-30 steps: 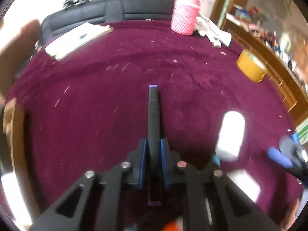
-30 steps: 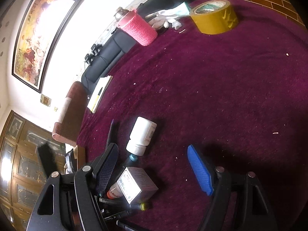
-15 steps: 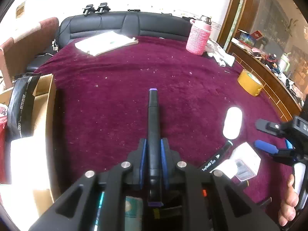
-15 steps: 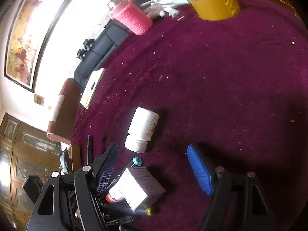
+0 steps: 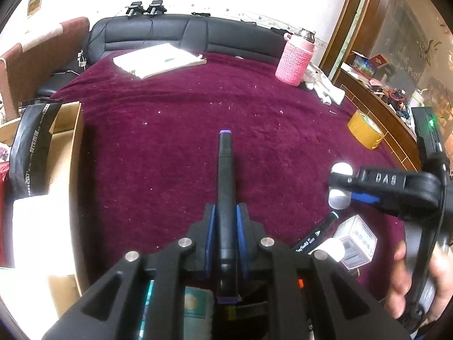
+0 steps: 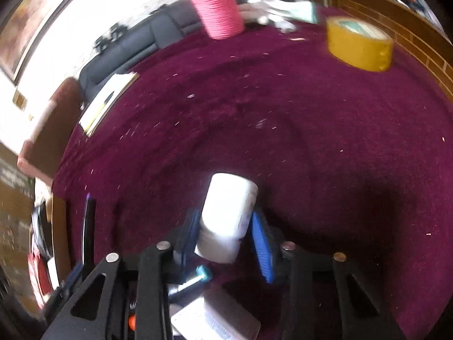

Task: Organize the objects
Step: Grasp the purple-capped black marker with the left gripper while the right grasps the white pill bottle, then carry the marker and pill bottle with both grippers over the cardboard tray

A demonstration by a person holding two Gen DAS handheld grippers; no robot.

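Right claw [image 6: 226,232] now around bottle [image 6: 226,218]

The table cloth [image 5: 170,147] is deep maroon, flecked with pale specks. The marker [image 5: 225,187] is black with a purple end. The bottle [image 6: 226,215] is plain white. The tape roll [image 6: 358,45] is mustard yellow. The flask cover [image 6: 219,11] is pink with a ribbed knit pattern. The gripper pads [image 6: 262,243] are bright blue on black frames. The sofa [image 5: 181,32] is black. The notebook [image 5: 158,59] is white.
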